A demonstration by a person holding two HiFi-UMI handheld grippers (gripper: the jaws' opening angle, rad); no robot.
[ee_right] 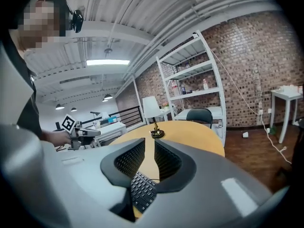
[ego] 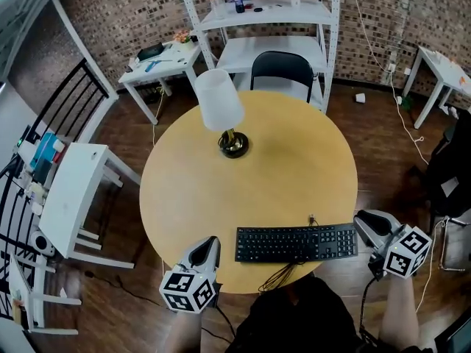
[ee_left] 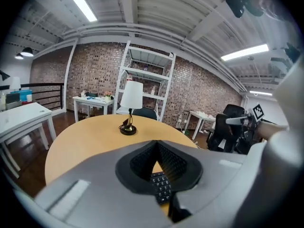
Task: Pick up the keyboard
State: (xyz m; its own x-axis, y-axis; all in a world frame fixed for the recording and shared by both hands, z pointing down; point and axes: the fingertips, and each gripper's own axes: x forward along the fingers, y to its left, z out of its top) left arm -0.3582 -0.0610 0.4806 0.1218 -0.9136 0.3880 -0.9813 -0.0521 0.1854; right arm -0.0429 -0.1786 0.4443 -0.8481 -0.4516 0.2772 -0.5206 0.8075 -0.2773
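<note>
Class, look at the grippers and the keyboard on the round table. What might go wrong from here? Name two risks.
The left gripper has shut jaws beside the flat black keyboard; unopened, it may shove it rather than grip. The keyboard's thin black cable loops over the near edge of the round wooden table and may snag when lifted.

Brick walls [ego: 125,13] enclose a dark wooden floor [ego: 383,153], with a white shelving unit [ego: 272,13], black chair [ego: 282,68], white side tables [ego: 73,186] and ceiling strip lights [ee_left: 78,1].
</note>
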